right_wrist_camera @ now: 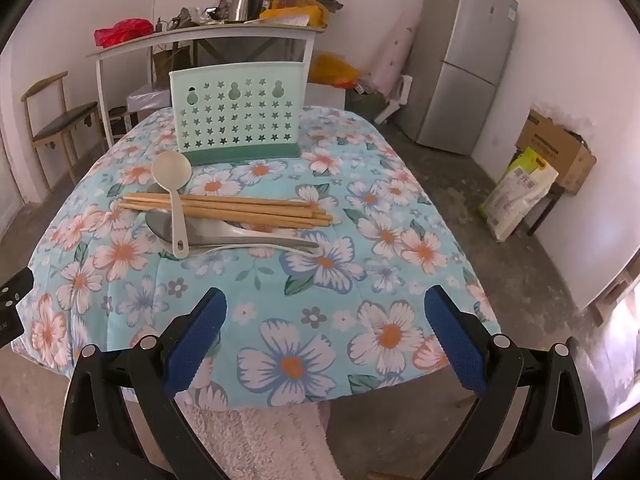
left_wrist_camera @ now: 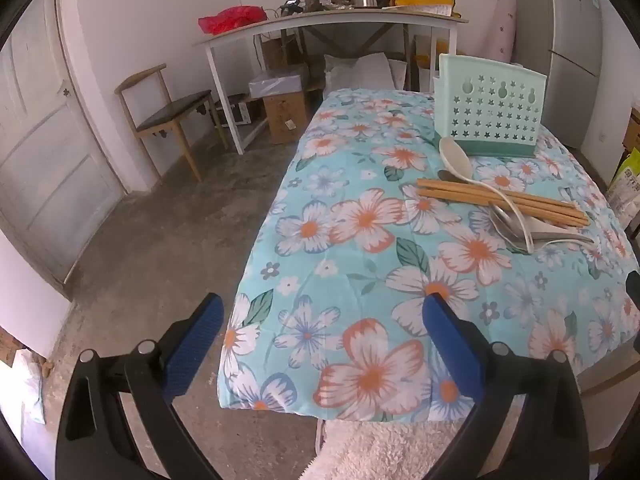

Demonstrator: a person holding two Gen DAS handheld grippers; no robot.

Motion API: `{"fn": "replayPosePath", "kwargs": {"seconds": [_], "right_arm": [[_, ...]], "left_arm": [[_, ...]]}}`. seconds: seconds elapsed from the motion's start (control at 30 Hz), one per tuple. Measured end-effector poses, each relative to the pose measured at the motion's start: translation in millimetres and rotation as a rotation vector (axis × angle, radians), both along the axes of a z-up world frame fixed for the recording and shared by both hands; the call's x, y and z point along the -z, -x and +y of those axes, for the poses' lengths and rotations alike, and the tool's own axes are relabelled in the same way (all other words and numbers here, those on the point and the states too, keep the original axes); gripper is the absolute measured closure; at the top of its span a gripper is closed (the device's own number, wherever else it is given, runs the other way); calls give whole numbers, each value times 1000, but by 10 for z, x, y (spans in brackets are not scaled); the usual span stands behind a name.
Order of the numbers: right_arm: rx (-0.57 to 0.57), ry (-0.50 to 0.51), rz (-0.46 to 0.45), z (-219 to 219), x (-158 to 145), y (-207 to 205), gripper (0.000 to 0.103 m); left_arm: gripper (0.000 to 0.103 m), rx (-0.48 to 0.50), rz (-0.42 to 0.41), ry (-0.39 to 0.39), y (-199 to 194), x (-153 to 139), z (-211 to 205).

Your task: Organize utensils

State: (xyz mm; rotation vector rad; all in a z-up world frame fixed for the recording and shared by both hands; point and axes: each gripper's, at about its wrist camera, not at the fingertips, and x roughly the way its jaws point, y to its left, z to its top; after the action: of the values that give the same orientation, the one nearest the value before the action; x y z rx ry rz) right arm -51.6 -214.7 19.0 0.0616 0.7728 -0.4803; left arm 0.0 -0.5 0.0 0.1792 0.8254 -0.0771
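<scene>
The utensil holder (right_wrist_camera: 237,114), a pale green perforated rack with star cut-outs on a darker green base, stands upright on the far part of the floral tablecloth (right_wrist_camera: 304,320). All positions below are referred to this holder.

Utensils: a loose pile lies just in front of the holder, on the near side of its base. The white plastic spoon (right_wrist_camera: 173,184) rests bowl toward the holder, close to the base's left corner in the right wrist view, its handle crossing over the wooden chopsticks (right_wrist_camera: 232,206). The chopsticks lie roughly parallel to the holder's face. The metal spoons (right_wrist_camera: 224,234) lie on the side of the chopsticks away from the holder, partly under the white spoon's handle. How many metal spoons there are cannot be told.

Left gripper (left_wrist_camera: 322,308): blue-padded fingers spread wide, nothing between them. It hangs at the table's near left edge, well apart from the pile; the holder and utensils sit far ahead and to the right of its fingers.

Right gripper (right_wrist_camera: 325,302): fingers likewise spread wide, holding nothing. It hangs over the near cloth, the pile ahead and slightly left of its fingers, not touching, the holder beyond.
</scene>
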Motion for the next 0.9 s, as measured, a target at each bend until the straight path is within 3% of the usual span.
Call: {"fn": "replayPosePath", "kwargs": {"seconds": [0.9], "right_arm": [[7, 24, -1, -18, -25, 26, 8]], "left_arm": [[6, 9, -11, 4, 33, -17, -4]]}}
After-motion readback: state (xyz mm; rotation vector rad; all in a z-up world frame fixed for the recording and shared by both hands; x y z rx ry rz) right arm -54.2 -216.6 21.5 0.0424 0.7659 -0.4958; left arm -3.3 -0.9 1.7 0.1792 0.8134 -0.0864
